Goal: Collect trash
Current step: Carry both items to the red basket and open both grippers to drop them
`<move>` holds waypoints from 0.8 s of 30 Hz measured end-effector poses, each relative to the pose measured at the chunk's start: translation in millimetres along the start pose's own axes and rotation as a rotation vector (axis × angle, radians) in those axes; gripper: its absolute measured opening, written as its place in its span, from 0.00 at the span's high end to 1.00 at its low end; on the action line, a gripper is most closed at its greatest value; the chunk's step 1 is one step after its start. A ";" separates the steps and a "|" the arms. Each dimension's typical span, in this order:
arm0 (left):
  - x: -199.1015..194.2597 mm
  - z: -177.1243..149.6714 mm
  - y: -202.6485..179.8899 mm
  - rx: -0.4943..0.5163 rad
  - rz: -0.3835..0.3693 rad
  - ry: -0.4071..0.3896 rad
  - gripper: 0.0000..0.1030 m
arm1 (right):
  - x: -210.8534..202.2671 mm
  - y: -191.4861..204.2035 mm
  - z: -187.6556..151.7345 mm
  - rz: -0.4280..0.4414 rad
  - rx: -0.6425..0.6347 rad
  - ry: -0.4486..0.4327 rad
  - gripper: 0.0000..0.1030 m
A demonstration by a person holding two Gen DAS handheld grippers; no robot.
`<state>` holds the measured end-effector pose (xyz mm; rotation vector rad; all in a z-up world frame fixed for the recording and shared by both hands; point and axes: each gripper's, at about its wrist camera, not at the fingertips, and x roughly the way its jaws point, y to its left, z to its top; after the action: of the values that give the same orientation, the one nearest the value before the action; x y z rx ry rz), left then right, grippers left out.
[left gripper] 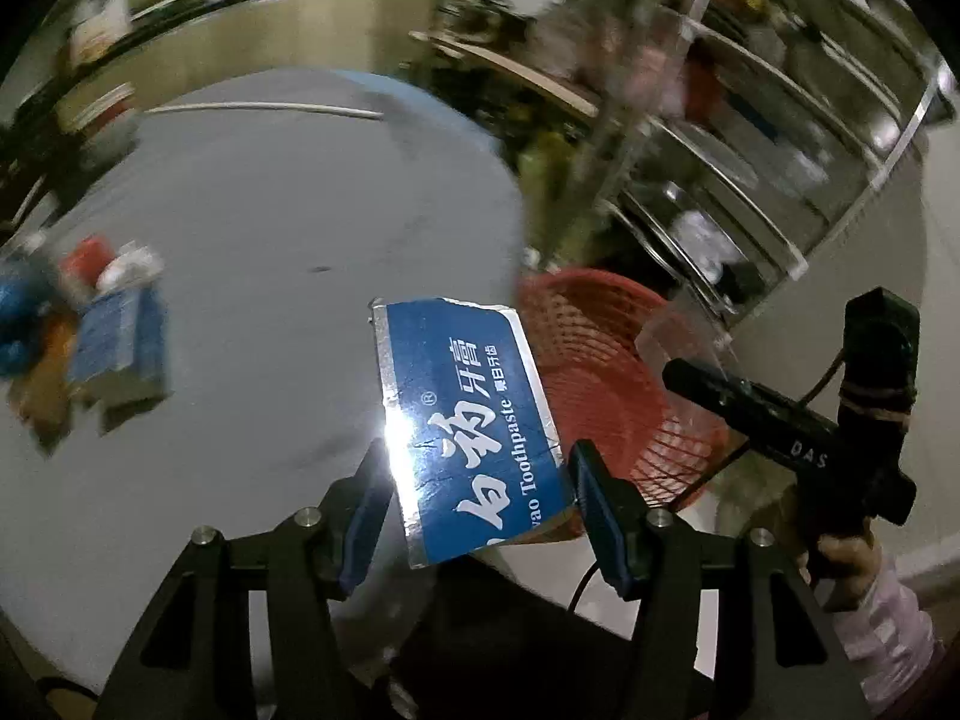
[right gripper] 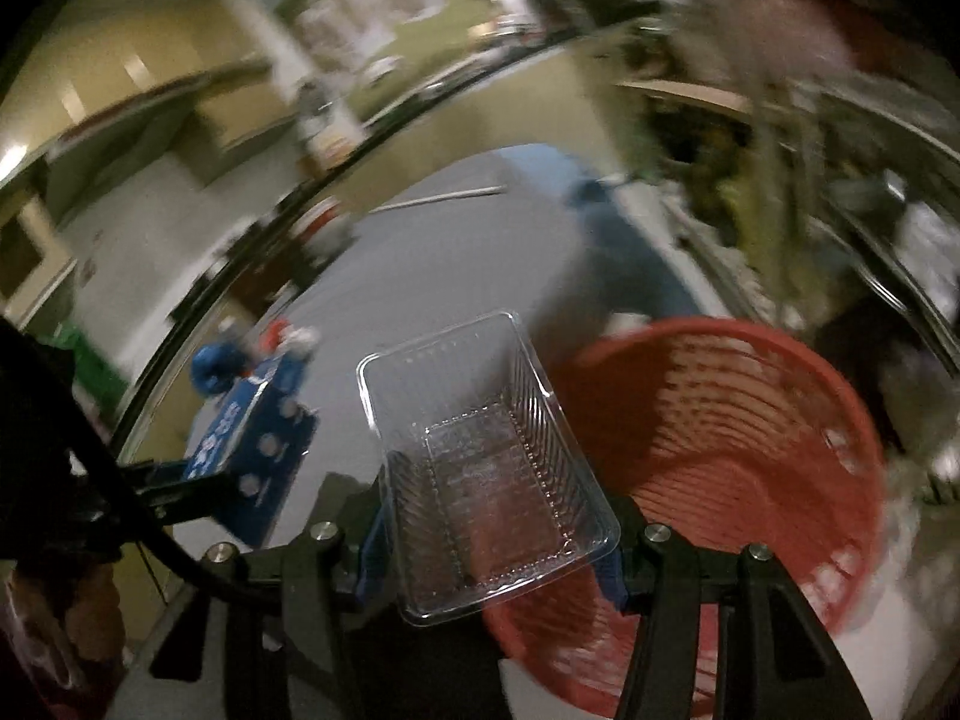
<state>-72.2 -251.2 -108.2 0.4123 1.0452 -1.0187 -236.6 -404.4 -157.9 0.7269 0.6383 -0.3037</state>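
My left gripper point(left gripper: 480, 510) is shut on a flattened blue toothpaste box point(left gripper: 468, 420), which stands up between the blue pads above the grey round table point(left gripper: 270, 228). My right gripper point(right gripper: 492, 546) is shut on a clear plastic tray point(right gripper: 486, 468), open side up, held at the table's edge. A red mesh basket point(right gripper: 720, 450) stands on the floor just right of the tray, below table height. In the left wrist view the same red basket point(left gripper: 606, 372) lies behind the box, and a corner of the clear tray point(left gripper: 672, 330) shows over it.
A blurred pile of trash point(left gripper: 102, 330) with blue, red and white pieces lies at the table's left side; the pile point(right gripper: 264, 354) shows beyond the blue box point(right gripper: 252, 450) in the right wrist view. Metal shelving point(left gripper: 750, 150) stands behind the basket. A thin white rod point(left gripper: 264, 108) lies at the table's far edge.
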 end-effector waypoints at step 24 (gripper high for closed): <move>17.7 15.9 -21.8 0.023 0.050 0.021 0.34 | -21.2 -66.5 3.2 0.039 0.214 -0.068 0.30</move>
<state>-80.3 -282.2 -112.2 0.4664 1.0385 -0.9844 -282.6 -453.4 -177.2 0.9294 0.5312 -0.3628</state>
